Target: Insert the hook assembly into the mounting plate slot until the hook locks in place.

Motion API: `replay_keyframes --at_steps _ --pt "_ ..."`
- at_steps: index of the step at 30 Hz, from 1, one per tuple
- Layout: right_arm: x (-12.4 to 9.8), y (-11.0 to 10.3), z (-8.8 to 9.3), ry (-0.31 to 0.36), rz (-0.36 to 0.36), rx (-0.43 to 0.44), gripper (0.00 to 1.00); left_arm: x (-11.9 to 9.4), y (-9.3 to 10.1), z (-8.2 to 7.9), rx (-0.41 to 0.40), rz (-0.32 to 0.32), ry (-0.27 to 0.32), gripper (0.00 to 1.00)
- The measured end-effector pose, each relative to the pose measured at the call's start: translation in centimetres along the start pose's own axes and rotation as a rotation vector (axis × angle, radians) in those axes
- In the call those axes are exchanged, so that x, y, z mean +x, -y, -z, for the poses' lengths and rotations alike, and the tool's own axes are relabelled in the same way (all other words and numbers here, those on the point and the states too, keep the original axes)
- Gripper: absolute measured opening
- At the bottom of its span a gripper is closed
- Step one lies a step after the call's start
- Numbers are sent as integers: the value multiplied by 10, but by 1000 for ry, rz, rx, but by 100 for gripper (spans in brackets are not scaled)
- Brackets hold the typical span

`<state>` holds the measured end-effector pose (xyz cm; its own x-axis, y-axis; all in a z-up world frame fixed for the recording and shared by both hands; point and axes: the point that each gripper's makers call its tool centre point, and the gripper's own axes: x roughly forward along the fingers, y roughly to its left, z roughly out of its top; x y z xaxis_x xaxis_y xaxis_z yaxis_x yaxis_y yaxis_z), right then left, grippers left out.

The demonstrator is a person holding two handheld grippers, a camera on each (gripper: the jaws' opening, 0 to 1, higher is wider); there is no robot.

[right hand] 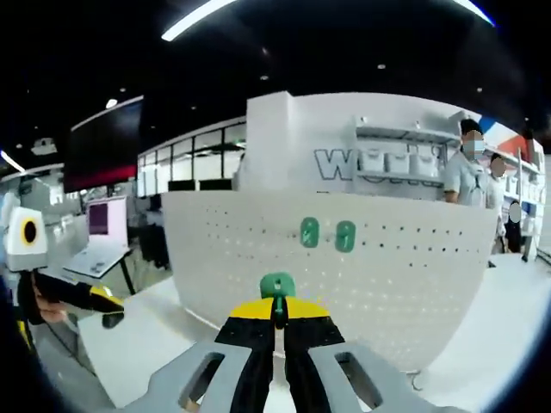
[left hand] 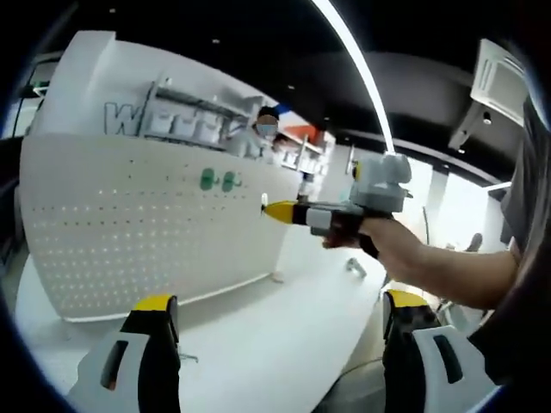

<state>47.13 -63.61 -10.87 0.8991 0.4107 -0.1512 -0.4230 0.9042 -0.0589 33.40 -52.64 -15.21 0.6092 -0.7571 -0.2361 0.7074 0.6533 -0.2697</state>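
Note:
A white pegboard plate (left hand: pixel 129 232) stands upright on the table, with two green hooks (left hand: pixel 217 181) mounted side by side in its upper part. My right gripper (right hand: pixel 277 317) is shut on a third green hook (right hand: pixel 277 286), held a short way in front of the pegboard (right hand: pixel 387 275) and below the mounted hooks (right hand: pixel 327 234). In the left gripper view, the right gripper (left hand: pixel 274 209) comes in from the right in a person's hand, its yellow tip close to the board's right edge. My left gripper (left hand: pixel 280 331) stands open over the table, holding nothing.
The white table (left hand: pixel 284 318) runs along the pegboard's foot. A small metal part (left hand: pixel 355 267) lies on it at the right, and another (right hand: pixel 413 376) lies by the board's base. People stand behind the board near shelves (right hand: pixel 405 155). The left gripper (right hand: pixel 95 299) shows at the far left.

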Motion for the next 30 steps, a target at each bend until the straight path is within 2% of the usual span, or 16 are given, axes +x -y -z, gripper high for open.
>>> replay_keyframes --at_steps 6,12,25,30 --pt "18 29 -20 42 45 -13 0 0 2 4 -7 3 -8 100" --pt "32 52 -29 55 94 -54 0 -1 0 4 -8 -7 -8 100" --pt "54 100 -34 78 188 -9 0 -5 -12 5 -22 -39 -17 100" --pt "63 111 -36 96 214 6 0 -5 -15 4 -24 -42 -18 100"
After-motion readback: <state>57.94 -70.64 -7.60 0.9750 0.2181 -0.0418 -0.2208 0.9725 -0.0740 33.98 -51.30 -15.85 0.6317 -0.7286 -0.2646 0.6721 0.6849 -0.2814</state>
